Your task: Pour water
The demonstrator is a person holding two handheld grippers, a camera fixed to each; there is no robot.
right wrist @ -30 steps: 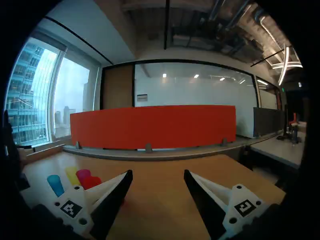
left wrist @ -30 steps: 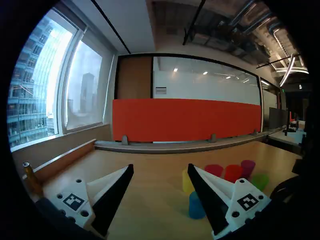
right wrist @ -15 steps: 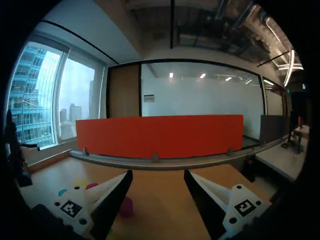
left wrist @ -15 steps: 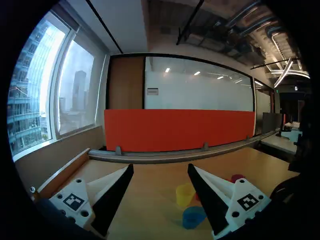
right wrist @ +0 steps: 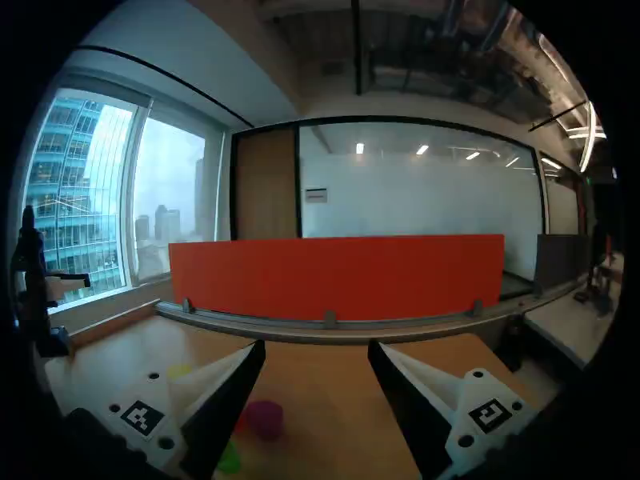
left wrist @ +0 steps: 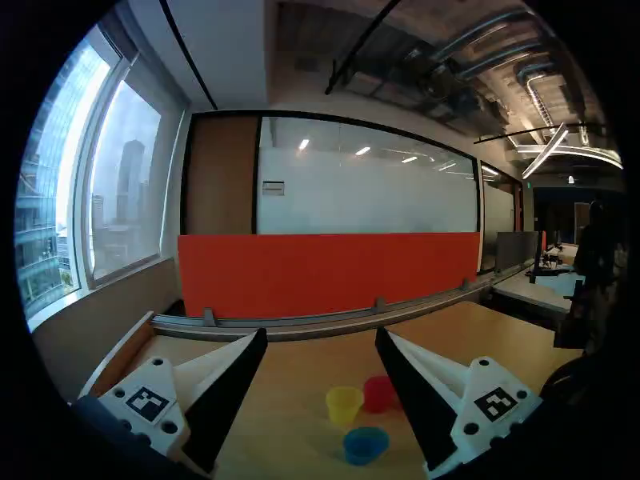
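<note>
Small plastic cups stand grouped on a wooden table (left wrist: 312,384). In the left gripper view a yellow cup (left wrist: 344,404), a red cup (left wrist: 378,393) and a blue cup (left wrist: 366,445) sit low between the fingers. My left gripper (left wrist: 320,333) hangs open above and short of them, holding nothing. In the right gripper view a magenta cup (right wrist: 266,418) and a green cup (right wrist: 230,458) lie low by the left finger, and a yellow cup (right wrist: 178,371) peeks over that finger. My right gripper (right wrist: 314,345) is open and empty, above the cups.
An orange divider panel (left wrist: 328,272) on a grey rail closes the table's far edge. Large windows (left wrist: 96,200) run along the left wall. A neighbouring desk (left wrist: 536,288) stands at the right. A dark upright object (right wrist: 32,288) shows at the left rim of the right gripper view.
Both views have shifted, so the cups sit lower and nearer the centre between the fingers. An amber bottle at the left of the left gripper view has slid out of sight. Both grippers stay open.
</note>
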